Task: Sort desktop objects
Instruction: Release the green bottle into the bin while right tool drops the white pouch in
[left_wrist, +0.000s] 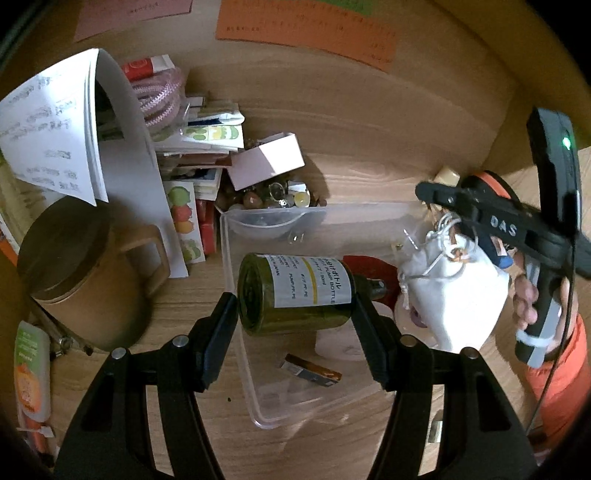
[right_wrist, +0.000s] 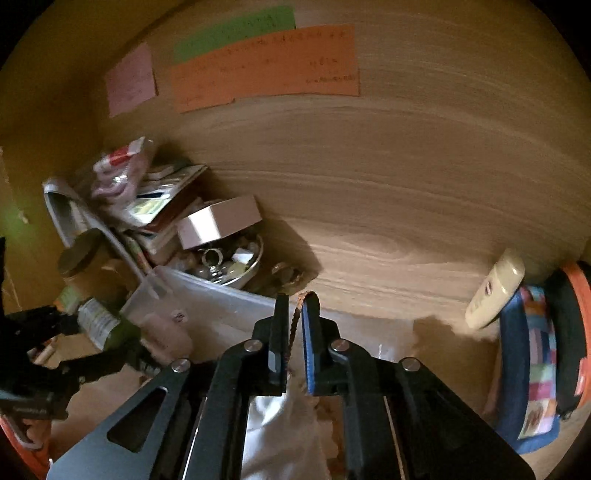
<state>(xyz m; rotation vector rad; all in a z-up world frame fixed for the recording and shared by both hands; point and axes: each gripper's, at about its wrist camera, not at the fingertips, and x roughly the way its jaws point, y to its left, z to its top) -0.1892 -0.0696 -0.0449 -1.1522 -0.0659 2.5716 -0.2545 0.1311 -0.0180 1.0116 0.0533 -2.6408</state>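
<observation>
The white pouch (right_wrist: 280, 435) is running off the bottom edge of the right wrist view behind the right gripper (right_wrist: 295, 332), the pump bottle (left_wrist: 295, 293) is hiding part of a red object (left_wrist: 369, 266), and the orange note (left_wrist: 306, 33) lettering is blurring past reading.

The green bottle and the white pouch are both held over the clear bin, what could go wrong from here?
1. The left gripper holds the bottle sideways by its ends, so the round body could roll out or drop onto the battery in the bin.
2. The right gripper seems to pinch only the cord of the pouch, which hangs loose and could slip free.
3. Both grippers crowd the bin, so they could collide.
</observation>
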